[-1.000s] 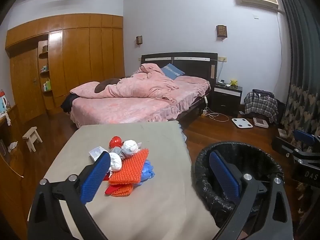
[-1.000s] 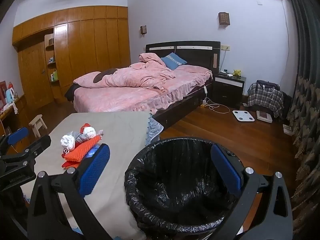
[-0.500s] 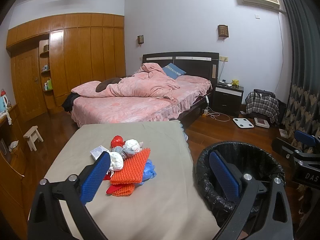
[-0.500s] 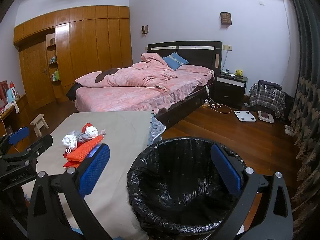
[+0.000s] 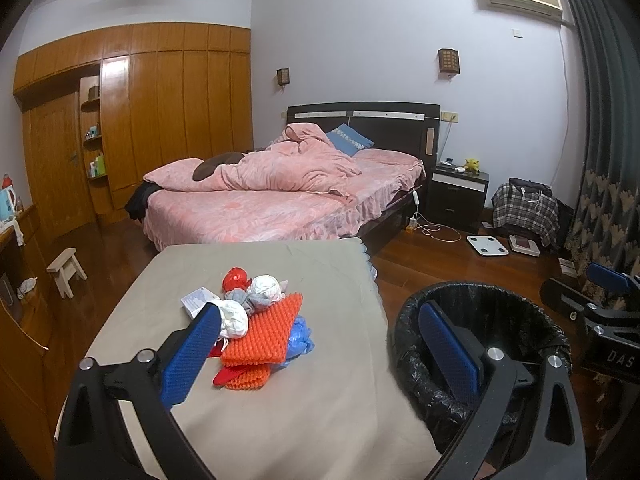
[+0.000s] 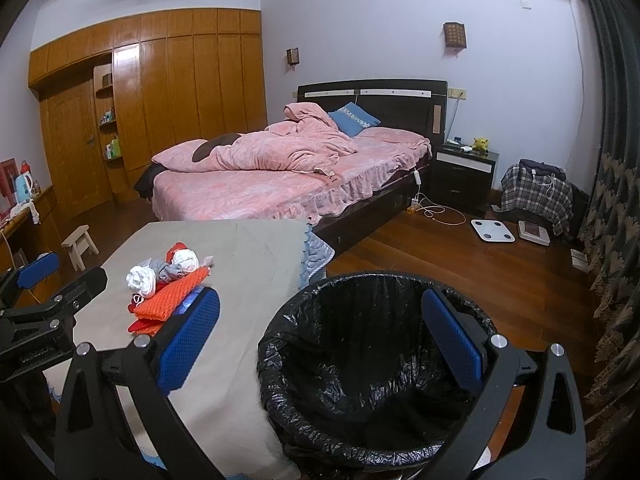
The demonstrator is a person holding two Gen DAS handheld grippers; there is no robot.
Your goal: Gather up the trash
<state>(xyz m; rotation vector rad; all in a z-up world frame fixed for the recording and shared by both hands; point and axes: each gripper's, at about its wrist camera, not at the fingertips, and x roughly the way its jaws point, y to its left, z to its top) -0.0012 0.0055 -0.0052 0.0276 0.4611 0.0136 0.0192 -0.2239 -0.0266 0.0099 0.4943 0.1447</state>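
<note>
Left wrist view: a bedroom seen over a cloth-covered table, with nothing between the two blue pads.
Bed [image 5: 280, 196]: the largest thing in the room, pink bedding rumpled, dark headboard against the far wall.
Wardrobe [image 5: 160, 112]: wooden doors along the far left wall, with open shelves in it.
Table [image 5: 304, 400]: covered with a grey-beige cloth, in the foreground, its far edge toward the bed.
Trash bin [image 6: 372, 368]: lined with a black bag, standing just beside the table's right edge; no trash shows in the part of its inside that is visible.
Left gripper [image 5: 320, 354]: jaws spread wide, holding nothing, hovering over the near part of the table, its left pad in front of the pile's near-left edge.
Right gripper [image 6: 320, 340]: jaws spread wide, holding nothing, hovering over the bin, with its left pad above the table edge.
Trash pile [image 5: 256, 320]: lying on the table, left of the bin and apart from it.
Orange spiky mat [image 5: 262, 334]: folded, the biggest piece of the pile, at its near side.
Blue plastic [image 5: 300, 338]: crumpled, tucked under the mat's right edge.
White wads [image 5: 264, 288]: crumpled balls at the pile's far and left sides.
Red piece [image 5: 236, 278]: small, at the far end of the pile.
</note>
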